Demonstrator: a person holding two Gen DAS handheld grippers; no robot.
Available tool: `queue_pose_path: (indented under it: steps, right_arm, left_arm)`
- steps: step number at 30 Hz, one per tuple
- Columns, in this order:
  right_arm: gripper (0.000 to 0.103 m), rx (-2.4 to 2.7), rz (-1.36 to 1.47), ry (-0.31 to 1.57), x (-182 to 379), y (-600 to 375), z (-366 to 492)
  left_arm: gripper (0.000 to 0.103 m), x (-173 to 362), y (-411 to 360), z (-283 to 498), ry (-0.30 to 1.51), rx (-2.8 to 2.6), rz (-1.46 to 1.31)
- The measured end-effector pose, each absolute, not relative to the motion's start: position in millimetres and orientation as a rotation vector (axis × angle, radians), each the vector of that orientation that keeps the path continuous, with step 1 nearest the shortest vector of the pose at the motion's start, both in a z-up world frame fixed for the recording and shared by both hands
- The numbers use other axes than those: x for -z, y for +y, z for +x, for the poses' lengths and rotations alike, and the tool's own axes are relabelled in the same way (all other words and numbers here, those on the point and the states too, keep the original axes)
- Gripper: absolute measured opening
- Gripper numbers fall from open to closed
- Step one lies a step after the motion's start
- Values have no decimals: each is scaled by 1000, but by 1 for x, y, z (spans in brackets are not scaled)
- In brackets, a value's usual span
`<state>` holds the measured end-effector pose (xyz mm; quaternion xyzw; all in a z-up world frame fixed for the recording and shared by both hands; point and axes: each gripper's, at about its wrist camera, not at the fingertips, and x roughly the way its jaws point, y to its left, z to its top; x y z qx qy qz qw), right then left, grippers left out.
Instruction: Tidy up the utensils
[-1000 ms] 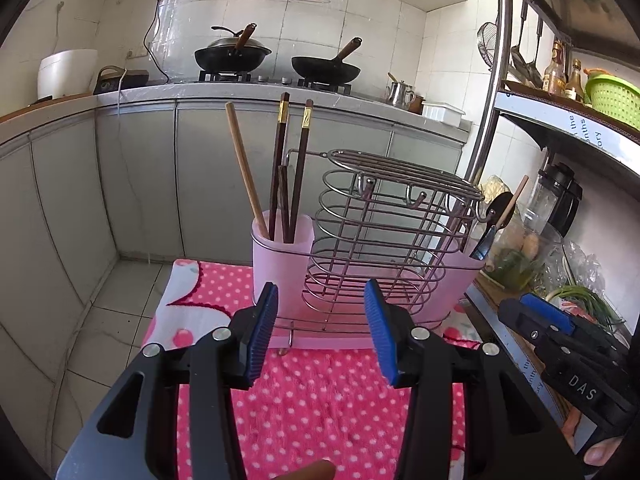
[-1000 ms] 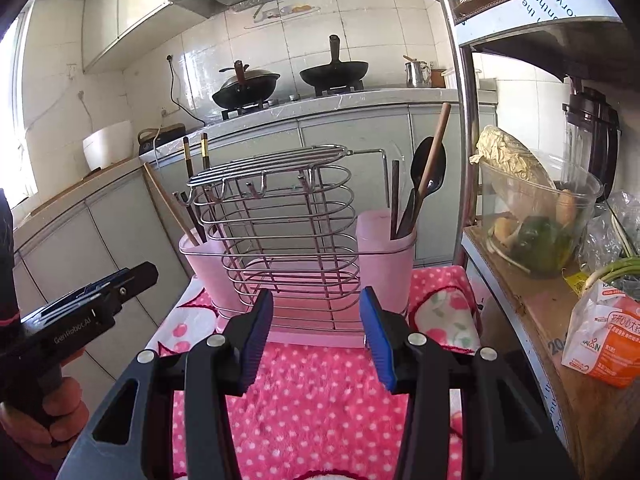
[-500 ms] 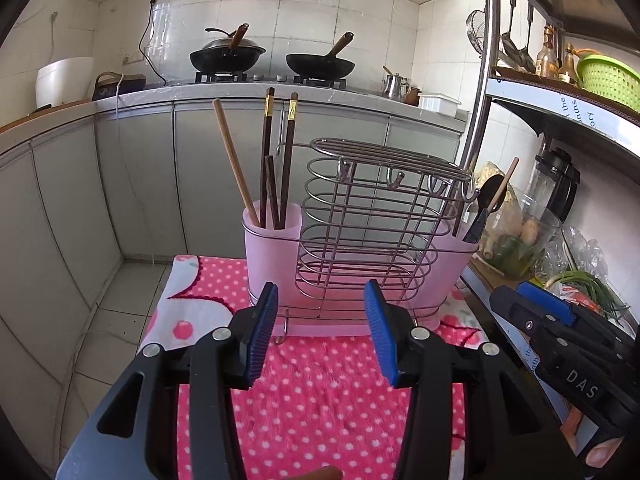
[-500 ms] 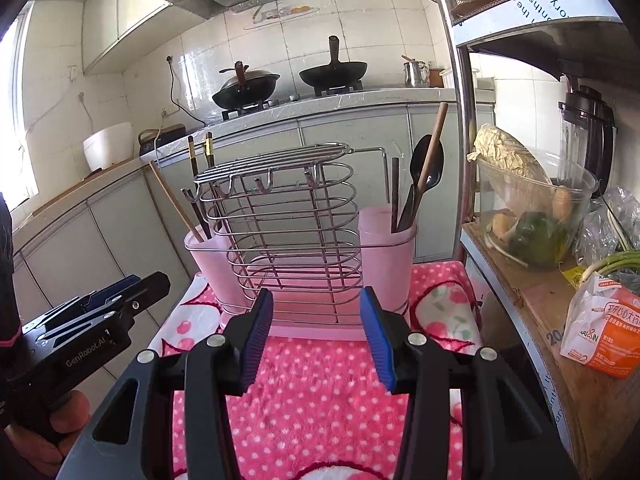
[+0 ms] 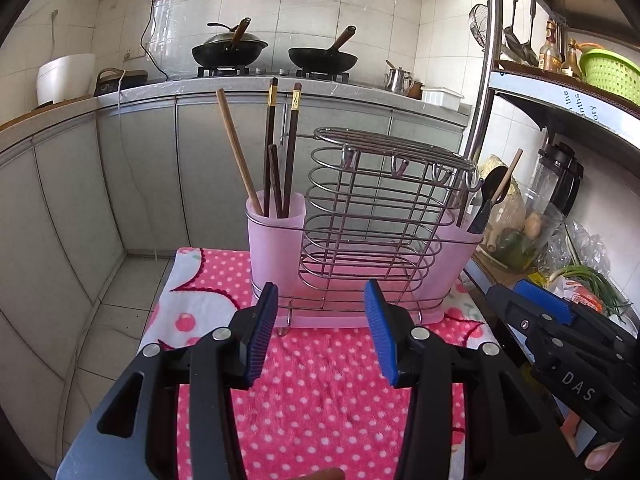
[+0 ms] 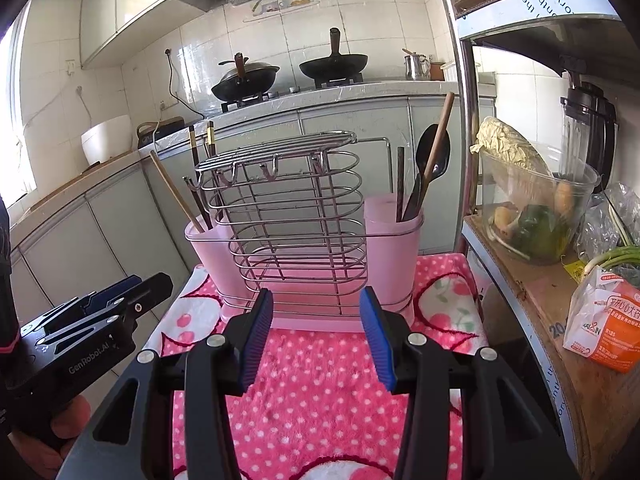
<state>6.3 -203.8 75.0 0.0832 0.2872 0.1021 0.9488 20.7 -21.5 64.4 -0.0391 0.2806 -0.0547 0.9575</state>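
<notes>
A pink utensil holder with a wire rack [image 5: 372, 216] [image 6: 296, 216] stands on a pink polka-dot cloth [image 5: 320, 392] [image 6: 320, 392]. Its left cup [image 5: 276, 236] [image 6: 208, 248] holds a wooden stick and dark chopsticks [image 5: 280, 152]. Its right cup [image 6: 394, 240] [image 5: 460, 256] holds a black spoon [image 6: 432, 160], a wooden stick and a dark chopstick. My left gripper [image 5: 322, 332] is open and empty, just in front of the holder. My right gripper [image 6: 316, 330] is open and empty, also in front of the holder. Each gripper shows in the other's view, the right one [image 5: 560, 344] and the left one [image 6: 80, 340].
A shelf unit stands on the right with a glass bowl of vegetables [image 6: 532, 208], a blender [image 6: 588, 128] and a carton [image 6: 604, 320]. A metal pole [image 6: 466, 120] rises beside the holder. Grey cabinets and a counter with two woks [image 5: 276, 50] lie behind. Floor tiles drop off on the left [image 5: 120, 300].
The left gripper has drawn back and lifted slightly, so the holder sits lower and smaller in its view. The right gripper has shifted slightly; the left gripper moved further into its view.
</notes>
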Motion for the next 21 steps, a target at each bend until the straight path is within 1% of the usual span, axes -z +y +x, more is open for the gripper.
queue_pose_path:
  steps: [21]
  right_arm:
    - [45,-184,149,592,-73,-197,4]
  left_arm:
    - [45,-61,-23,19,579,109,-70]
